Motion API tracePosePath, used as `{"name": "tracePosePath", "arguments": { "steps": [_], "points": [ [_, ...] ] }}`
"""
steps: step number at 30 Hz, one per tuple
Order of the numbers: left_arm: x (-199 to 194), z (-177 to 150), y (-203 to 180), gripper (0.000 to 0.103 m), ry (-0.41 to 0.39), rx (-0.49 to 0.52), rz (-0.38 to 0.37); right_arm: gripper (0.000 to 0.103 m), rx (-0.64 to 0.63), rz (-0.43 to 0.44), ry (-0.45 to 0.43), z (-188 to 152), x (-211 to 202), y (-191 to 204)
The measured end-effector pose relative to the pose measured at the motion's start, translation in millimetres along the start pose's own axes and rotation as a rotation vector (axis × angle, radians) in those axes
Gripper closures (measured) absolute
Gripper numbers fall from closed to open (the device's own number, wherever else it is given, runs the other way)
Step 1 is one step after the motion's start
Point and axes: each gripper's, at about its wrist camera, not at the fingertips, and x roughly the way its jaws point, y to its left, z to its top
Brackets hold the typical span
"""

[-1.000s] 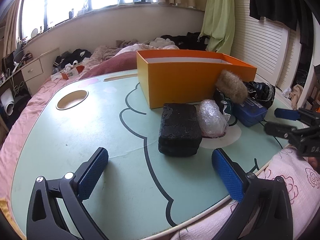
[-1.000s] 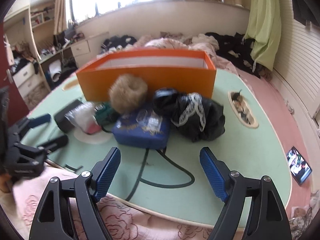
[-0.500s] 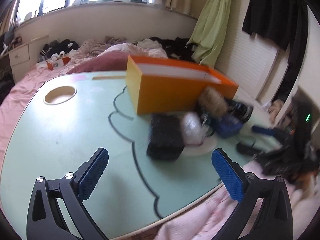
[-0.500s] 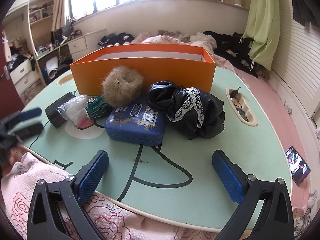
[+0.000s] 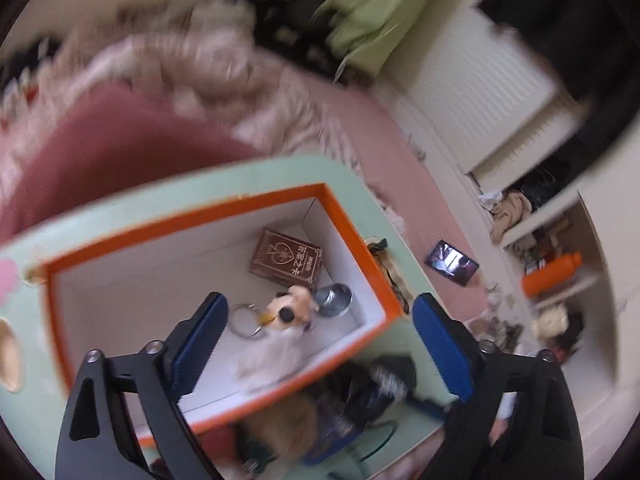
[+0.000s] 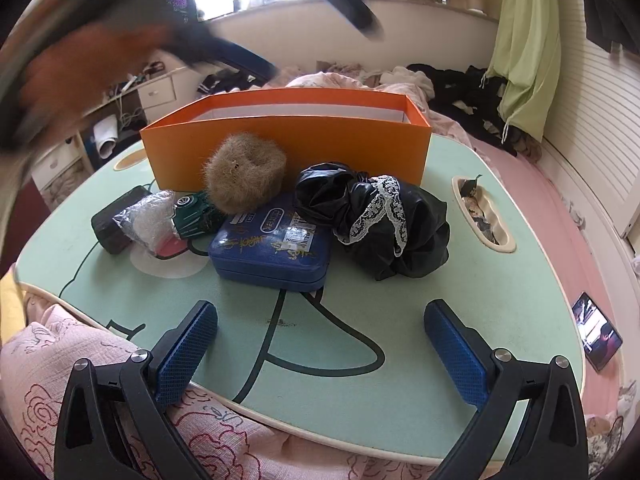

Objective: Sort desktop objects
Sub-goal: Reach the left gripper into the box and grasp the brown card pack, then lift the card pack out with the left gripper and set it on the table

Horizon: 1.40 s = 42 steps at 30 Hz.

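My left gripper (image 5: 320, 344) is open and empty, held high over the orange box (image 5: 360, 248), looking down into it. Inside lie a brown card box (image 5: 286, 260), a plush keychain (image 5: 288, 306) and a silver round thing (image 5: 334, 300). My right gripper (image 6: 320, 352) is open and empty, low at the table's near edge. In front of it lie a blue tin (image 6: 272, 244), a furry brown ring (image 6: 244, 172), a black bag with lace (image 6: 384, 224), a green toy car (image 6: 196, 216), a clear plastic bundle (image 6: 148, 220) and a black block (image 6: 108, 224), all before the orange box (image 6: 288, 148).
The mint table (image 6: 460, 304) lies on a pink bed with a flowered quilt (image 6: 60, 360) at its near edge. A phone (image 6: 596, 330) lies on the bed at right. A tray slot (image 6: 482, 216) with small items is at the table's right. The left hand and gripper blur across the upper left.
My left gripper has swung up and over the orange box, from table level to looking down into it. My right gripper has opened wider and stayed in place.
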Motion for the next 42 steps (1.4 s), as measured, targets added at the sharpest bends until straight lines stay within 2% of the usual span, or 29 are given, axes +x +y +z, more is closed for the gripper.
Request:
{"name": "tracePosePath", "arguments": {
  "steps": [2, 3, 7, 10, 13, 17, 25, 27, 30, 36, 39, 42],
  "points": [
    [35, 19, 6, 0.018, 0.068, -0.085, 0.052, 0.0, -0.001, 0.0, -0.002, 1, 1, -1],
    [46, 23, 8, 0.023, 0.082, -0.102, 0.08, 0.0, 0.0, 0.0, -0.004, 1, 1, -2],
    [78, 26, 9, 0.037, 0.124, -0.116, 0.17, 0.0, 0.006, -0.001, -0.008, 0, 1, -4],
    [89, 27, 13, 0.037, 0.136, -0.155, 0.178, 0.0, 0.007, -0.001, -0.011, 0, 1, -4],
    [94, 29, 6, 0.037, 0.136, -0.125, 0.227, 0.0, 0.009, -0.001, -0.01, 0, 1, -5],
    [98, 28, 0, 0.037, 0.177, -0.056, 0.236, 0.0, 0.01, 0.001, -0.011, 0, 1, -6],
    [82, 16, 20, 0.044, 0.163, -0.03, 0.209, 0.0, 0.01, 0.001, -0.011, 0, 0, -6],
    [72, 14, 27, 0.044, 0.138, -0.029, 0.201, 0.0, 0.01, 0.001, -0.011, 0, 0, -6],
    [46, 10, 33, 0.044, 0.058, -0.024, 0.186, 0.0, 0.01, 0.001, -0.011, 0, 0, -6],
    [-34, -16, 33, 0.044, -0.119, -0.001, 0.065, 0.0, 0.01, 0.001, -0.011, 0, 0, -6],
    [-79, -53, 30, 0.044, -0.21, 0.042, -0.011, 0.0, 0.01, 0.001, -0.011, 0, 0, -6],
    [-109, -106, 35, 0.044, -0.298, 0.06, -0.024, 0.0, 0.01, 0.001, -0.011, 0, 0, -6]
  ]
}}
